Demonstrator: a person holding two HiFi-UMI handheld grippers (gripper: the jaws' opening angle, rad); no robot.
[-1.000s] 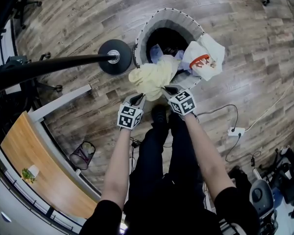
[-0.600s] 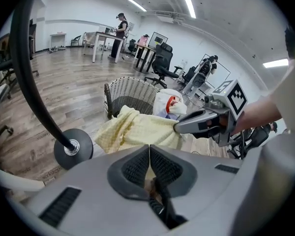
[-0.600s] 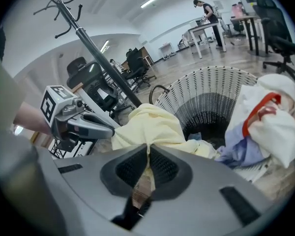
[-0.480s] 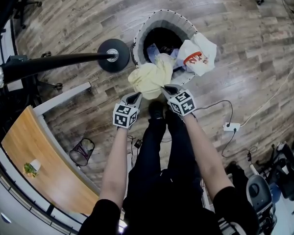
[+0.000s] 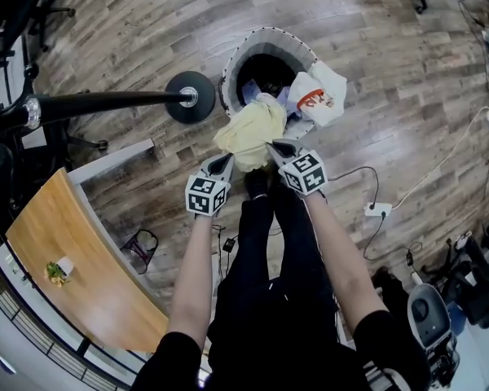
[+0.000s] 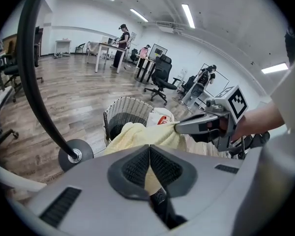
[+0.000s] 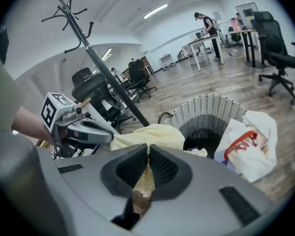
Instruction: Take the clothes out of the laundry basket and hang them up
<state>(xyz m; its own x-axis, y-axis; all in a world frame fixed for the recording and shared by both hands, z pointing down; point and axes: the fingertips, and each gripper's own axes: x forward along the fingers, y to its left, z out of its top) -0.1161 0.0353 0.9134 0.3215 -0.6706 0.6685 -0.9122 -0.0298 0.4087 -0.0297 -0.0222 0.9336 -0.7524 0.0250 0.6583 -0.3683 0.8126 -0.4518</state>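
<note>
I am pinching the yellow garment (image 5: 248,125) with both tools: the left gripper (image 5: 226,160) is pressing its jaws together on a fold of the cloth at about 7 o'clock of the bundle, and the right gripper (image 5: 275,147) is clamping another fold at about 5 o'clock, cloth showing between the pads in each gripper view. The garment is hanging bunched between the two grips, just this side of the laundry basket (image 5: 265,32), which is standing at 12 o'clock with darker clothes in its depths; I cannot tell whether the far end of the yellow cloth is trailing inside. I judge I am in the lifting-out step, so I am planning to raise both grips together and straight up until the cloth is clearing the rim, then draw them apart sideways to open the garment and find a collar or shoulder. A white garment with red print (image 5: 316,98) is lying draped over the rim at 1 o'clock, touching or nearly touching the yellow one, so I am thinking to pull toward 6 o'clock and avoid dragging it off. The coat stand's round base (image 5: 189,96) is sitting at 10 o'clock just beside the basket, and its hooks (image 7: 69,6) are waiting high up, so the swing should go left and upward.
</note>
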